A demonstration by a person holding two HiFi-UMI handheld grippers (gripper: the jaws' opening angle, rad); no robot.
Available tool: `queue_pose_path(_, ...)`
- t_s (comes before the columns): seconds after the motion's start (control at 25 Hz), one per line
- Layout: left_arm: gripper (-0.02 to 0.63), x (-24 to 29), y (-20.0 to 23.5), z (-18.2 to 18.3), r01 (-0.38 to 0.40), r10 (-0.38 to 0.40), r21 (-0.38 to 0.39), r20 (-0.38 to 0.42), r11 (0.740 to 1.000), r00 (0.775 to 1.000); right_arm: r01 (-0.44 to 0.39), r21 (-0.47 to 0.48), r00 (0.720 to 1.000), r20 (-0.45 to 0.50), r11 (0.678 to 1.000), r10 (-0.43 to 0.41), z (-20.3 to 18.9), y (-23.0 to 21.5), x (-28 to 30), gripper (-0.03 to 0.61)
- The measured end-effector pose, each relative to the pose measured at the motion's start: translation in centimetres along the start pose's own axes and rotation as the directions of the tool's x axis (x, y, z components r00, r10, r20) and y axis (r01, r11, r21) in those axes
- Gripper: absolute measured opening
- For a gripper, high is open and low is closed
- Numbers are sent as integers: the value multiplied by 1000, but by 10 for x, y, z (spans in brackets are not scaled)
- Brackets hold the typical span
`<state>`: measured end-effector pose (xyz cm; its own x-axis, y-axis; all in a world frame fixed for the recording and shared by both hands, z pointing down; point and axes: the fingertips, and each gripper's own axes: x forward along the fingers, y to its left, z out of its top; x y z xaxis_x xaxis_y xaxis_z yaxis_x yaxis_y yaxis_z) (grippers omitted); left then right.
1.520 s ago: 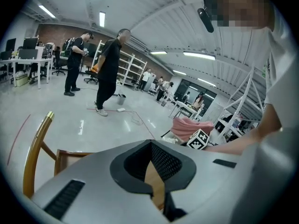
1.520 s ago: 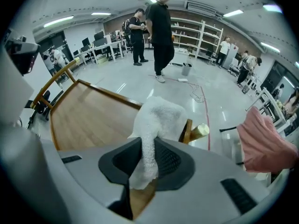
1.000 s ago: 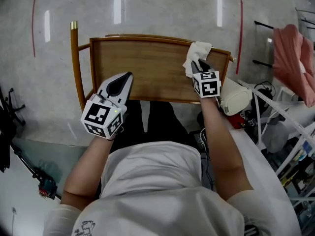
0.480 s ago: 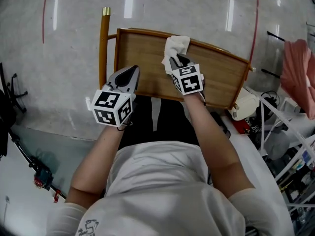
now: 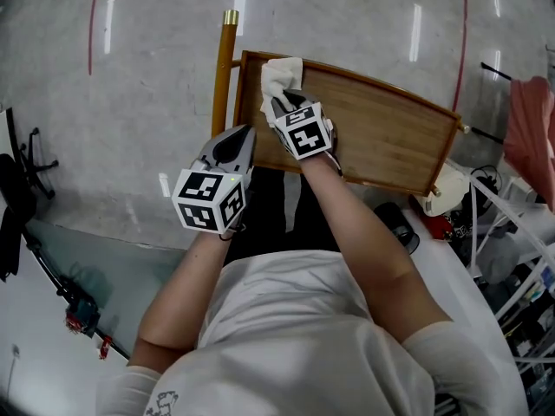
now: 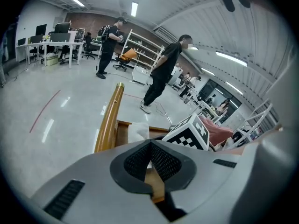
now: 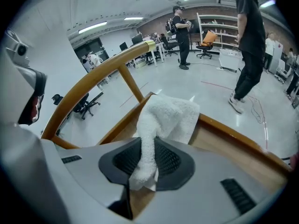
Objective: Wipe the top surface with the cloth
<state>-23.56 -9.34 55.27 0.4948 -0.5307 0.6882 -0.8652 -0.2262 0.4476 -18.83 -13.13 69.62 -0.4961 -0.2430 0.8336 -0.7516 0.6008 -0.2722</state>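
A white cloth [image 5: 279, 79] lies bunched on the far left corner of a wooden top surface [image 5: 381, 128] with a raised rim. My right gripper [image 5: 284, 104] is shut on the cloth [image 7: 161, 125] and presses it onto the wood. My left gripper [image 5: 238, 139] hovers at the near left edge of the surface, jaws closed with nothing between them. In the left gripper view the cloth [image 6: 138, 132] and the right gripper's marker cube [image 6: 191, 133] show just ahead of the left gripper [image 6: 152, 160].
A curved wooden handle rail with a brass tip [image 5: 227, 55] runs along the left side of the surface. Cluttered gear and a pink cloth [image 5: 529, 120] stand at the right. Several people [image 6: 163, 71] stand across the glossy floor.
My right gripper has dragged the cloth leftward across the surface, from its far right corner to its far left corner. The left gripper stayed by the near left edge.
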Motion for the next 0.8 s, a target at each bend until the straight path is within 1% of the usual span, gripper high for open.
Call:
queue_pose_path(0.2, 8, -15, 9, -1, 8, -8, -11, 5, 1000, 1000, -19, -12, 1000, 20, 1000, 20, 13, 28, 16, 84)
queue_pose_path(0.36, 8, -25, 13, 0, 5, -5, -12, 15, 1000, 1000, -49, -10, 999, 14, 999, 49, 6, 52, 21, 84)
queue_pose_path(0.56, 8, -25, 8, -1, 14, -14, 0, 10, 1000, 1000, -86, -16, 996, -10, 996, 86, -22, 79, 16, 84)
queue_pose_path(0.68, 8, -21, -3, -3, 35, -35, 17, 7, 999, 999, -115, -29, 993, -35, 993, 114, -47, 92, 8, 84)
queue_pose_path(0.8, 8, -15, -14, -3, 46, -46, 34, -1, 998, 999, -125, -22, 991, -44, 992, 124, -68, 97, 0, 84)
